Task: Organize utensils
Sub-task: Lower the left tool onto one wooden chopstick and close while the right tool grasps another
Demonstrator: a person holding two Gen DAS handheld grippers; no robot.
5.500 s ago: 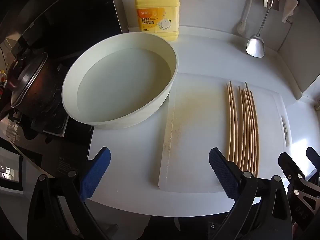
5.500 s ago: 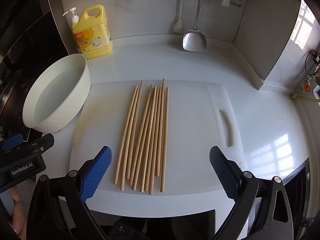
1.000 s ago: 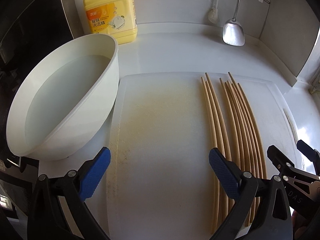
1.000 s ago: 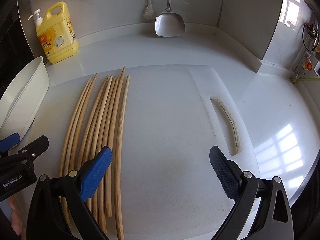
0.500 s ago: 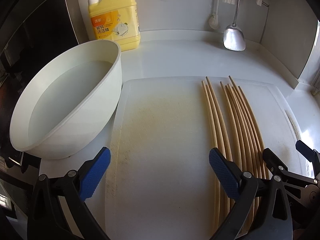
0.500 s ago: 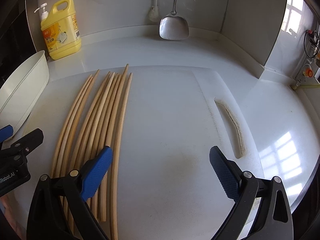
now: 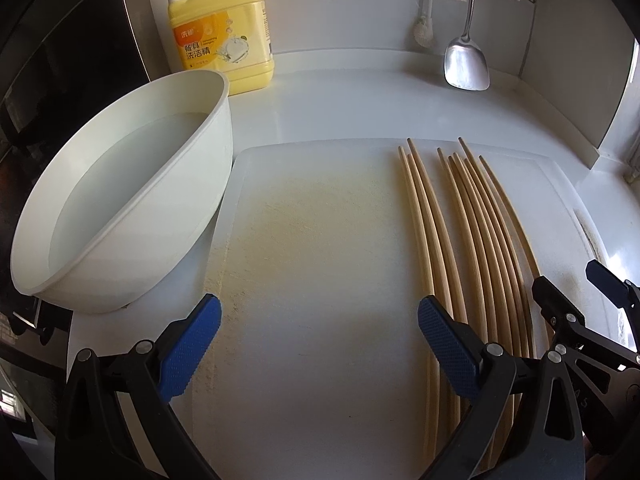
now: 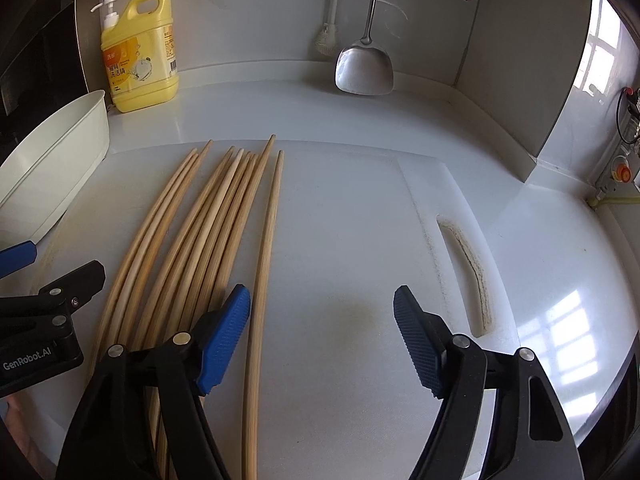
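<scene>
Several wooden chopsticks point(image 7: 472, 240) lie side by side on a white cutting board point(image 7: 320, 240), running front to back. They also show in the right wrist view point(image 8: 212, 232), with one chopstick point(image 8: 266, 256) set a little apart on the right. My left gripper point(image 7: 320, 344) is open and empty above the bare board, left of the chopsticks. My right gripper point(image 8: 322, 340) is open and empty; its left finger point(image 8: 224, 336) hangs just over the near ends of the chopsticks. The right gripper's tip shows in the left wrist view point(image 7: 560, 312).
A white basin point(image 7: 120, 200) with water stands left of the board. A yellow detergent bottle point(image 7: 224, 32) stands at the back wall. A metal spatula point(image 7: 466, 64) and a brush point(image 8: 326, 40) hang there. The board's handle slot point(image 8: 468, 264) lies to the right. A stove point(image 7: 60, 60) is at far left.
Both grippers have come forward and lower toward the board. The right gripper's jaws have narrowed a little and its left finger now sits over the chopsticks' near ends. The chopsticks have not moved.
</scene>
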